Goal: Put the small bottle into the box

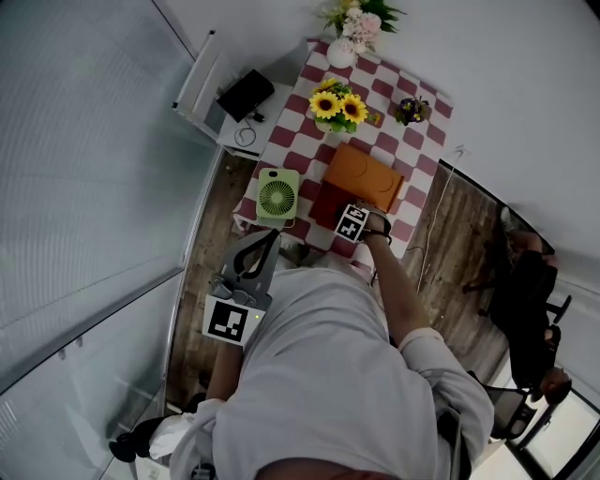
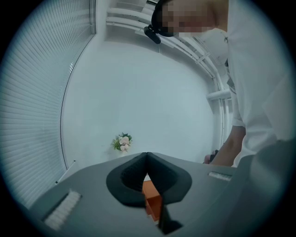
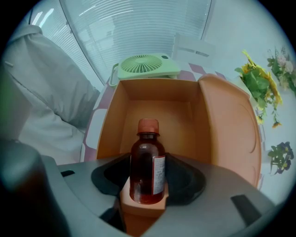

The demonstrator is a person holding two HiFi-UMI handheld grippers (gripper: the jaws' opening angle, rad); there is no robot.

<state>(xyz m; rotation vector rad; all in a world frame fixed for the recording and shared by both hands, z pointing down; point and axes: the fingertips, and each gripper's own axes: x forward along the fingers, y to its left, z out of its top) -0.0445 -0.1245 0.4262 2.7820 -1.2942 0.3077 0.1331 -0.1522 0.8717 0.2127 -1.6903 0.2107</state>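
Observation:
A small brown bottle (image 3: 148,162) with an orange cap stands upright between the pads of my right gripper (image 3: 148,187), which is shut on it. The bottle hangs over the near edge of the open orange box (image 3: 152,109), whose lid (image 3: 226,125) is folded back to the right. In the head view the right gripper (image 1: 351,223) is at the box (image 1: 328,202) near the table's front edge, and the bottle is hidden there. My left gripper (image 1: 253,262) is held off the table by the person's body; its jaws (image 2: 147,159) are shut with nothing between them.
A green fan (image 1: 277,196) stands just left of the box on the red-and-white checked table (image 1: 412,178). Sunflowers (image 1: 337,105), a white vase of flowers (image 1: 349,28) and a small plant (image 1: 411,110) sit farther back. A white side table (image 1: 246,94) stands to the left.

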